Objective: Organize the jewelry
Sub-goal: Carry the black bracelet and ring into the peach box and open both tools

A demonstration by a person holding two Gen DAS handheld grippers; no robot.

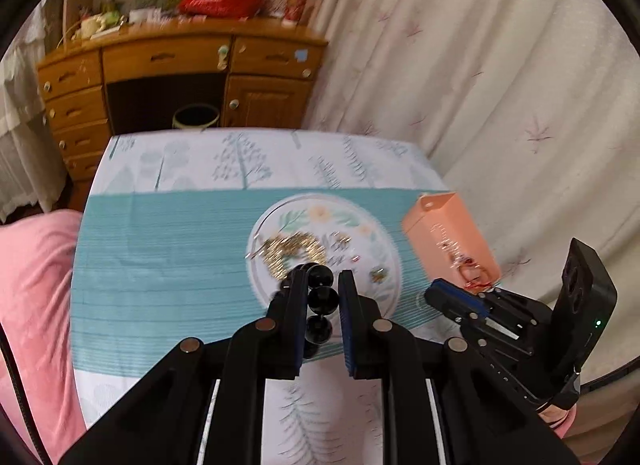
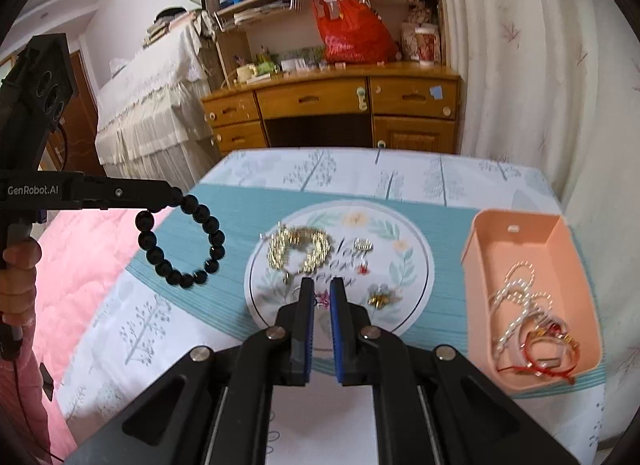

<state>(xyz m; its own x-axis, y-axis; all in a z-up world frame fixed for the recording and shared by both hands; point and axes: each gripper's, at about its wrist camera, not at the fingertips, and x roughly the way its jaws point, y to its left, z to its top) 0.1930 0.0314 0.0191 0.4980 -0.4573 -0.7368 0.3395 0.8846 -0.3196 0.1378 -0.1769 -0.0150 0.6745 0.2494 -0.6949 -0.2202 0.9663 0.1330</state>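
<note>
My left gripper (image 1: 323,279) is shut on a black bead bracelet (image 1: 320,299); in the right wrist view the bracelet (image 2: 180,241) hangs from the left gripper (image 2: 176,197) above the table's left side. A round floral plate (image 2: 416,261) holds a gold chain (image 2: 300,251), a ring (image 2: 362,244) and small gold pieces (image 2: 380,299). My right gripper (image 2: 323,285) hovers over the plate's near edge, jaws narrowly apart, a small thin piece at its tips unclear. A pink box (image 2: 576,249) at the right holds chains and red cords (image 2: 532,329).
The table has a teal and white patterned cloth (image 2: 224,209). A pink blanket (image 2: 80,257) lies to the left. A curtain (image 2: 520,65) hangs at the right. A wooden desk (image 2: 332,105) with a red bag (image 2: 352,33) stands behind the table.
</note>
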